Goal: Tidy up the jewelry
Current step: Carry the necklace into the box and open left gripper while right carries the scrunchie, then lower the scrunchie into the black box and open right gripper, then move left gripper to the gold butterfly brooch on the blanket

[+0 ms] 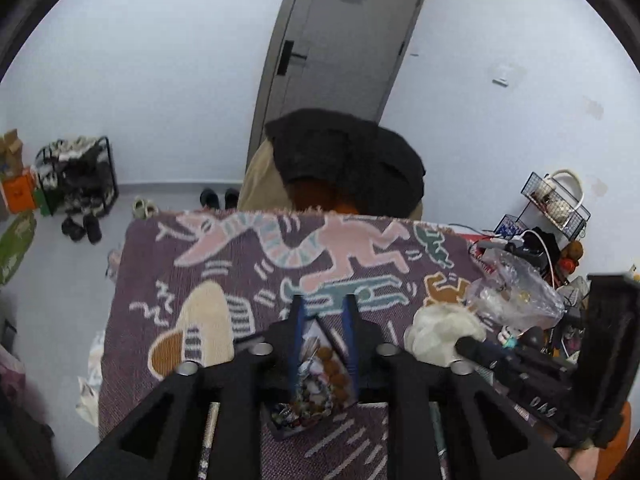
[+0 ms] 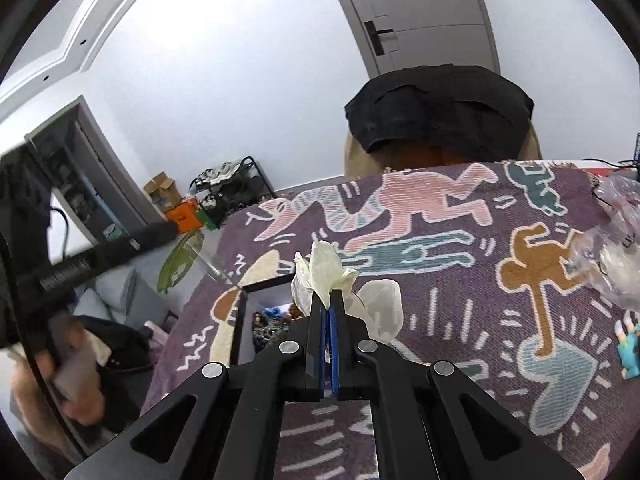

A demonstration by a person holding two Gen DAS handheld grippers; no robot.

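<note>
A dark tray [image 1: 280, 426] of mixed beads and jewelry [image 1: 320, 380] lies on the patterned purple cloth [image 1: 240, 264]. My left gripper [image 1: 324, 304] is open, its blue-padded fingers either side of the tray's far end. My right gripper [image 2: 328, 300] is shut on a crumpled cream pouch [image 2: 324, 268], held above the cloth just right of the tray [image 2: 244, 304]; the beads [image 2: 272, 320] show beside it. The same pouch shows in the left wrist view [image 1: 444, 332] with the right gripper on it.
A clear plastic bag [image 1: 516, 288] with small items lies at the cloth's right side, also in the right wrist view [image 2: 616, 256]. A small teal figure [image 2: 632, 356] lies nearby. A clothes-draped chair [image 1: 344, 160] stands behind the table. A wire basket [image 1: 556, 200] and cables crowd the right.
</note>
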